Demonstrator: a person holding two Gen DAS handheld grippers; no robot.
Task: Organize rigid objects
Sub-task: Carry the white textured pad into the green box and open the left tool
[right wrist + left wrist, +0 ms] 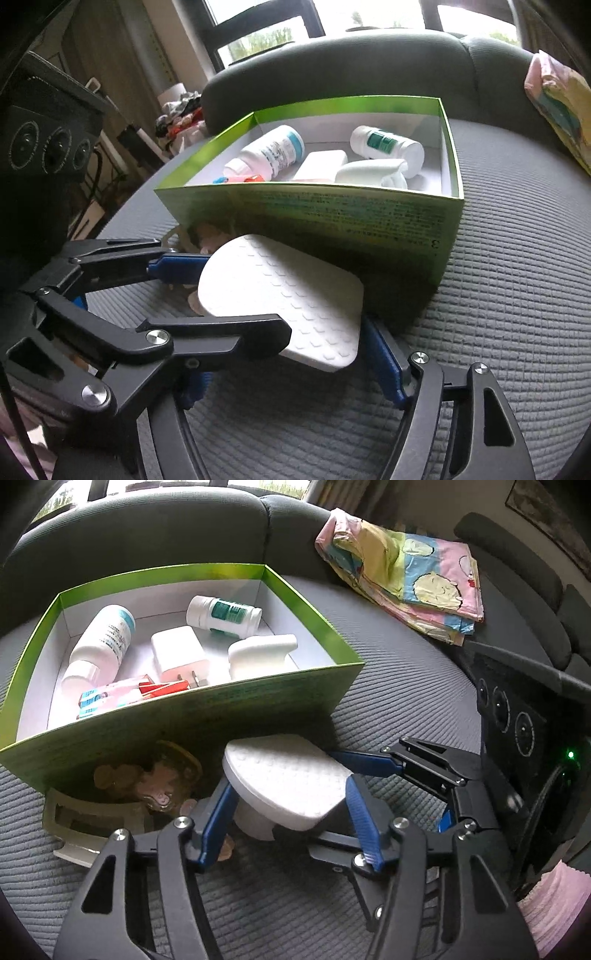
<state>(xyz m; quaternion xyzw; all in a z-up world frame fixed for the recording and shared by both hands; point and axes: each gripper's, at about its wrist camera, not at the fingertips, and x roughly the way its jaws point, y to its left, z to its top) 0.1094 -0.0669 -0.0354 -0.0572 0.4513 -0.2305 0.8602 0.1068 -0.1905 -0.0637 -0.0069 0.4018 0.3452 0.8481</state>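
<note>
1. The beige plastic hair claw clip (88,812) lies at 9 o'clock of our target; a careless lift could drag it along.
2. Our left tongs (288,808) are narrowed onto the white textured plastic plate with a round stem (288,771), which sits at 6 o'clock of the green cardboard box (221,716), against its wall. Gripped at the edges, it may tilt or slip.
3. Our right tongs (284,350) straddle the same plate; we cannot tell whether they press. Two grips pulling apart could twist it free or shove the box.
</note>
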